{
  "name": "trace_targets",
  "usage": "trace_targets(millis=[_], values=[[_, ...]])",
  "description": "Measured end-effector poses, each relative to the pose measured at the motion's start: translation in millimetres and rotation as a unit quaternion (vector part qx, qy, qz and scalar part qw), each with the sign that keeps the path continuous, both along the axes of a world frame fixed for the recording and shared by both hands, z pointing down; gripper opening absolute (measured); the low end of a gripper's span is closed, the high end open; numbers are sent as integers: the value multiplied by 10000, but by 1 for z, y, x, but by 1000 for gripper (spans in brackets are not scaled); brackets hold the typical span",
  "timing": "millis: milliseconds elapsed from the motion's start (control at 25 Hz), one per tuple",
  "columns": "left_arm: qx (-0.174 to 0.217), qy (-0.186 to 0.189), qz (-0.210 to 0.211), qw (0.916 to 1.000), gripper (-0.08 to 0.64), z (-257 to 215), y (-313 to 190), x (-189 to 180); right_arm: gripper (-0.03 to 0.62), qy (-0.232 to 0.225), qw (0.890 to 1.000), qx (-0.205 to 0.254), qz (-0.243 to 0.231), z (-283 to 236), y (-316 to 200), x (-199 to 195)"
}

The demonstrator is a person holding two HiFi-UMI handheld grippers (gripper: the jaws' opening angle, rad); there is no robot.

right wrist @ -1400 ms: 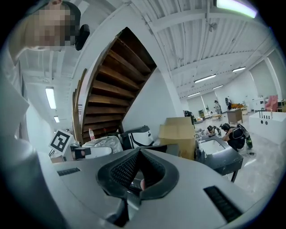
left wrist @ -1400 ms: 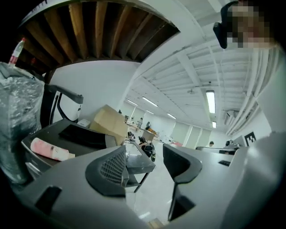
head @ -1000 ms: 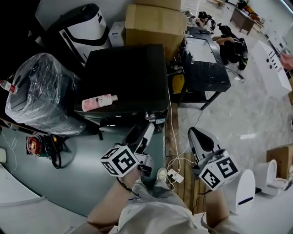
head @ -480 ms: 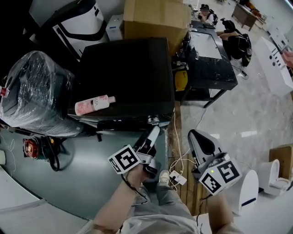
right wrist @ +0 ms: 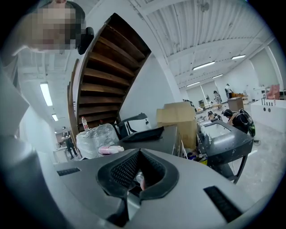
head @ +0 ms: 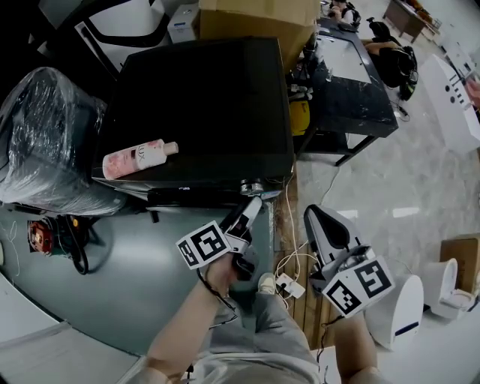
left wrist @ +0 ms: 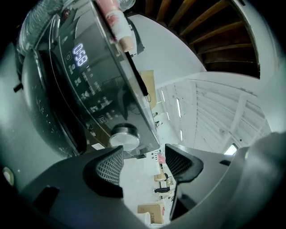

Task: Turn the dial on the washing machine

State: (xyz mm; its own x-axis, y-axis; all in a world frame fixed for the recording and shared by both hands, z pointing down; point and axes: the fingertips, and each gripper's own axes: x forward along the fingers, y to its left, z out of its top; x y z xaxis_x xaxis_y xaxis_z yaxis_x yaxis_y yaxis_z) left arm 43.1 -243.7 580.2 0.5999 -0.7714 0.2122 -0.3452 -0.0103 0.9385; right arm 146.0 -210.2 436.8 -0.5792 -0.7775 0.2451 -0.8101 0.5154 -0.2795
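The black washing machine fills the middle of the head view, and a pink bottle lies on its lid. Its silver dial sits at the right end of the front panel. My left gripper points up at the dial from just below. In the left gripper view the dial stands just beyond the left pad. The jaws of the left gripper are opening, with nothing between them. The lit display glows on the panel. My right gripper hangs shut and empty to the right, over the floor.
A plastic-wrapped bundle stands left of the machine, and a cardboard box behind it. A black table is at the right rear. A power strip with cables lies on the floor between my grippers. A white bin stands at lower right.
My left gripper has risen toward the machine's front, its tips now just under the dial. The machine has drawn nearer in the head view. The right gripper has barely shifted.
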Motion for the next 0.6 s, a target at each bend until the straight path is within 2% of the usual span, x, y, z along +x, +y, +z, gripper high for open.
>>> trace_targets(millis=[200, 400, 600], values=[[-145, -5, 162, 9998, 296, 37, -4, 10, 28, -42, 9999, -1, 123, 22, -5, 6], [-13, -430, 477, 9979, 299, 55, -13, 20, 28, -68, 9998, 1, 206, 36, -9, 17], [61, -681, 708, 9951, 304, 61, -24, 31, 28, -46, 9993, -158, 346, 52, -12, 28]])
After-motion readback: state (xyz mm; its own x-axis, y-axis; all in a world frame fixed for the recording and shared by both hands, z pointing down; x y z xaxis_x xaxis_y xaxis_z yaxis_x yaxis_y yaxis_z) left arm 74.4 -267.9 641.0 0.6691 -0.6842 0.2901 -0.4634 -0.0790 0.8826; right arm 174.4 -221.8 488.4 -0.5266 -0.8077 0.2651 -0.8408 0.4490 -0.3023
